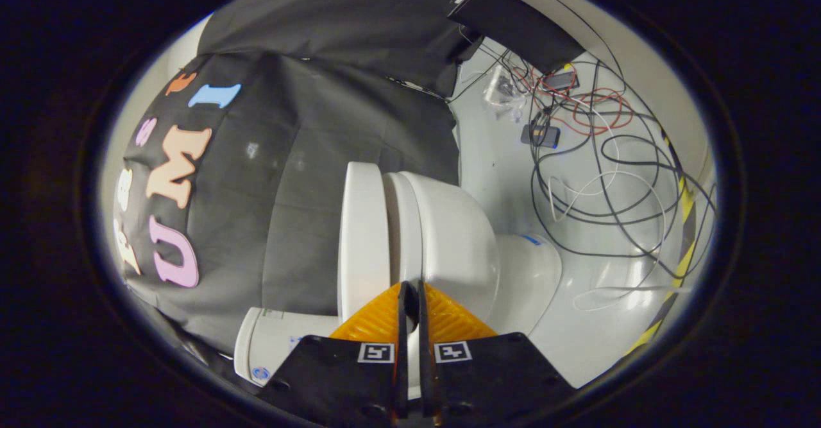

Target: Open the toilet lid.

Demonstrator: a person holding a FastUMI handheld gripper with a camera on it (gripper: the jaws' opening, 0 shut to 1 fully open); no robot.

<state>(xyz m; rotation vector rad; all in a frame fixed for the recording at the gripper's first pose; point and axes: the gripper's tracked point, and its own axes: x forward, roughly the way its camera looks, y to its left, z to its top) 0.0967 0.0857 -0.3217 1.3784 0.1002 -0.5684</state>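
White toilet lid (362,235) stands raised; gripper (410,290) fingers nearly closed, seemingly pinching its edge.

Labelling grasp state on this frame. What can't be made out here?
- Gripper: fingers nearly together at the toilet lid edge; whether both press on it is hidden by the fingers themselves.
- Toilet bowl: its inside is hidden by the seat, seen side-on.
- Tank: its label is too small and partly covered by the gripper body.
- Cables on the floor: their ends are too tangled and small to trace.
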